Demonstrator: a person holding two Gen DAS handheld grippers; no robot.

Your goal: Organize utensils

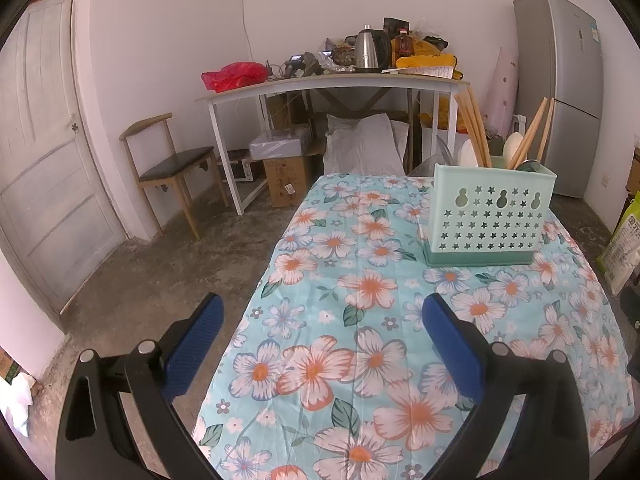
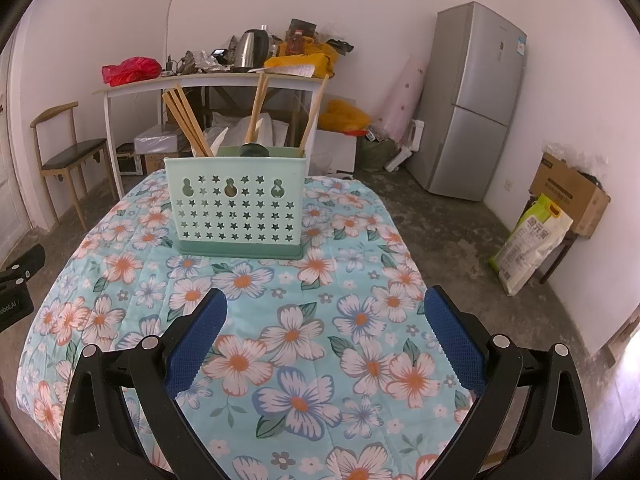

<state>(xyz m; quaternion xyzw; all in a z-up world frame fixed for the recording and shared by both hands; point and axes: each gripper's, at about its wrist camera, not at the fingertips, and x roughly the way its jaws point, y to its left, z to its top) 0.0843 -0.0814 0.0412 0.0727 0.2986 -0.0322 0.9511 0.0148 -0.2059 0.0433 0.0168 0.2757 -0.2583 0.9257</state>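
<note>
Both grippers hang over the flowered tablecloth point(image 2: 296, 360) with nothing between their blue pads. Seen from its own camera, the left gripper point(image 1: 322, 316) has its 2 fingers spread wide; its left pad point(image 1: 196, 344) sits out over the bare concrete floor beyond the cloth's edge, and its right pad point(image 1: 452, 344) sits above the cloth. Ahead of it and off to its right stands the mint-green utensil holder point(image 1: 488, 216), upright on the cloth, its front wall pierced with star-shaped and gourd-shaped holes. Wooden chopsticks point(image 1: 474, 128) lean out of its top, beside what look like pale spoon bowls, too small to tell for sure.

Farther right, the right gripper point(image 2: 326, 312) is likewise spread wide and empty, both pads over the cloth. That same holder point(image 2: 236, 208) stands straight ahead of it, well apart from the fingertips. From this side, chopsticks point(image 2: 186, 124) fan out of the holder's left part, 1 more point(image 2: 256, 108) rises near the middle, and another leans at the right end. At the far left edge of this view, a black part of the other gripper shows.
</note>
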